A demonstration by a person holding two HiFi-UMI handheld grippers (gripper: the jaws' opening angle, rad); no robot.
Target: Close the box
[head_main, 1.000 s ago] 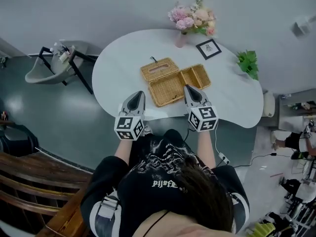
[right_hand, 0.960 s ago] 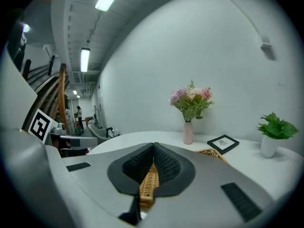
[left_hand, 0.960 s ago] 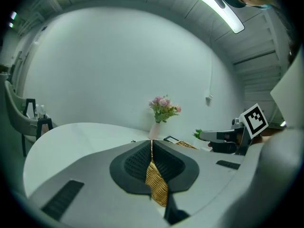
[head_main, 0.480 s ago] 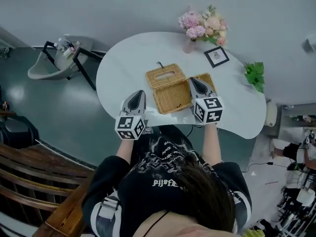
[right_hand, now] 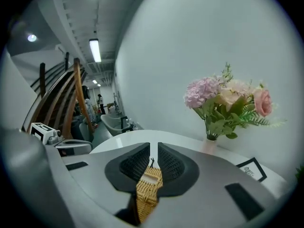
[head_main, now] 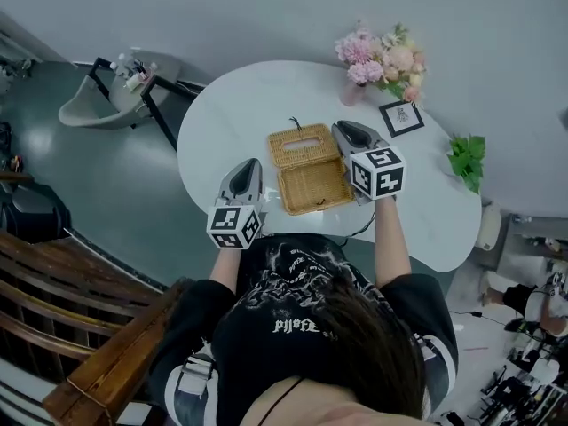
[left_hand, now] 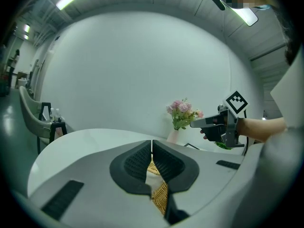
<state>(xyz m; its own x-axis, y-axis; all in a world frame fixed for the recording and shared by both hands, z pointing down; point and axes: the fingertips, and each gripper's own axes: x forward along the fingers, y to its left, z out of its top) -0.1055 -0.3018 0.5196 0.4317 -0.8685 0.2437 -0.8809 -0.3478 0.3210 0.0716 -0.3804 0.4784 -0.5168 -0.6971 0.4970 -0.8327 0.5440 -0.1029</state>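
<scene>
A woven wicker box [head_main: 312,185] lies open on the white table [head_main: 240,114], and its slotted lid [head_main: 297,145] lies flat behind it. My right gripper [head_main: 339,128] hangs over the box's right side, near the back, and hides that part. Its jaws have just been opening and stand slightly apart with nothing between them; in the right gripper view [right_hand: 154,148] the wicker [right_hand: 147,186] shows beyond the gap. My left gripper [head_main: 251,163] hovers just left of the box's front corner. Its jaws meet at the tips [left_hand: 152,144], and wicker [left_hand: 160,197] shows below them.
Pink flowers in a vase [head_main: 382,56] stand at the table's back, with a small picture frame [head_main: 401,116] and a potted plant [head_main: 466,158] to the right. A grey chair [head_main: 106,105] is off the table's left. A wooden railing [head_main: 98,371] runs at lower left.
My right gripper has moved forward along the box's right side toward the back and now covers that part; its jaws have parted. My left gripper has shifted a little.
</scene>
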